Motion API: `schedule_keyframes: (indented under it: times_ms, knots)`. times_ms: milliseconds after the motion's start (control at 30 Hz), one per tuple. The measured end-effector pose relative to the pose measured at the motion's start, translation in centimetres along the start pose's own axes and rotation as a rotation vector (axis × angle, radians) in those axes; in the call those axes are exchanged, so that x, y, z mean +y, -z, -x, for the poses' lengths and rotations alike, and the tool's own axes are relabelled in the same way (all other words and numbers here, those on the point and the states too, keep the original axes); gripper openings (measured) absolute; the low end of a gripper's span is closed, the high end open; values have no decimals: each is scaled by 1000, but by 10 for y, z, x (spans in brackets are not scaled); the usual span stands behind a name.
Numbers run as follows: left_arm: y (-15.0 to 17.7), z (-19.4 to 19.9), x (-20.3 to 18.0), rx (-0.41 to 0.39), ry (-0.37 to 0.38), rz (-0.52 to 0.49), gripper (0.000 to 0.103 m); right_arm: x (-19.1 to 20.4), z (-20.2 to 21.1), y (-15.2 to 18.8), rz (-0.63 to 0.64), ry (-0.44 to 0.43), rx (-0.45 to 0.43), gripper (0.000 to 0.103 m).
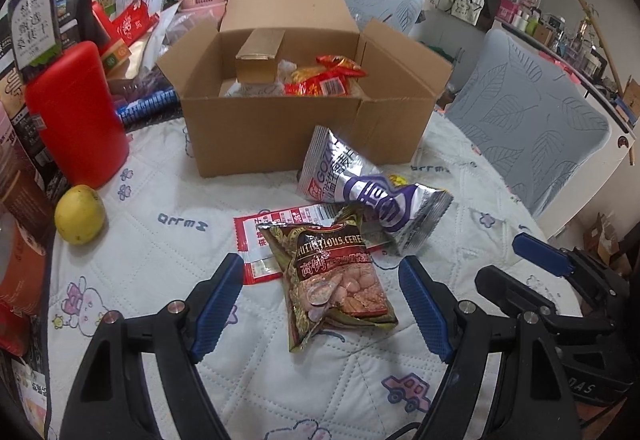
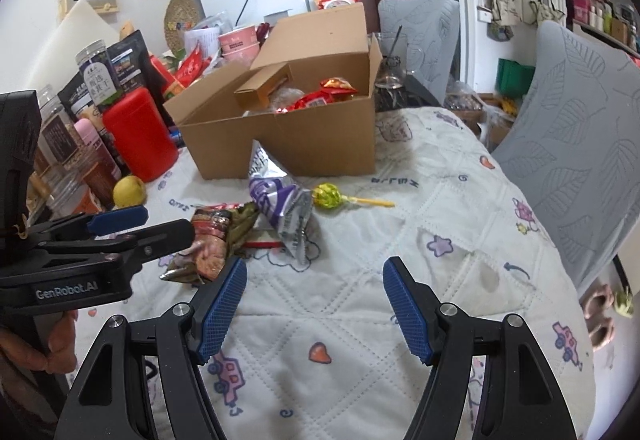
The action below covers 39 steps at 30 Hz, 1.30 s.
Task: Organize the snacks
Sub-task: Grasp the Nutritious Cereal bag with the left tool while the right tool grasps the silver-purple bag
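Hovering left tool (image 1: 322, 300) spread over brown cereal packet (image 1: 340, 280), right tool (image 2: 314, 304) spread, empty

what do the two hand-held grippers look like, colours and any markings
Both match. The left hand-held gripper has a black plastic frame, silver pivot bolts and two fingers faced with blue cross-hatched pads. The right hand-held gripper is built the same. From the right wrist view, the left one's black body carries white "GenRobot.AI" lettering.
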<state>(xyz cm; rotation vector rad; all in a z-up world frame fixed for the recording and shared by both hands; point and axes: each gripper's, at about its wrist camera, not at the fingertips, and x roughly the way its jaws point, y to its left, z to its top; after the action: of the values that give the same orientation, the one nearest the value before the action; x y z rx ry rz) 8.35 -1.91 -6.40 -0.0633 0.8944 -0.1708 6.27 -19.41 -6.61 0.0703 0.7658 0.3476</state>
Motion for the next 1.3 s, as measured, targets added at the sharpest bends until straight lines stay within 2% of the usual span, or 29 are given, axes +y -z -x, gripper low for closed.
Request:
schedule_keyframes:
  times_ms: [200, 433, 500, 600, 733, 1000, 1033, 1067, 1133, 1300]
  knots:
    - [3, -30, 2, 78, -7, 18, 80, -8, -16, -5, 0, -7, 26, 71]
    - [3, -42, 9, 100, 34, 65, 79, -12, -37, -12, -5, -44, 65, 71]
    - [3, -41, 12, 90, 45, 77, 60, -10, -42, -16, 11, -57, 73, 71]
    - [2, -41, 13, 87, 57, 65, 54, -5, -50, -23, 35, -70, 83, 71]
    - [1, -38, 17, 72, 62, 60, 49, 1, -64, -32, 69, -70, 100, 71]
    - [0, -30, 37, 55, -3, 87, 48, 7, -88, -38, 84, -89, 147, 71]
    - [1, -30, 41, 58, -8, 95, 48, 7, -90, -38, 79, -90, 150, 69]
    - [1, -30, 43, 59, -9, 100, 48, 7, -91, -37, 74, -94, 147, 54]
    - [3, -30, 47, 62, -8, 113, 48, 8, -92, -36, 69, -104, 156, 37]
    - [9, -24, 49, 66, 3, 124, 48, 12, -82, -34, 79, -78, 124, 34]
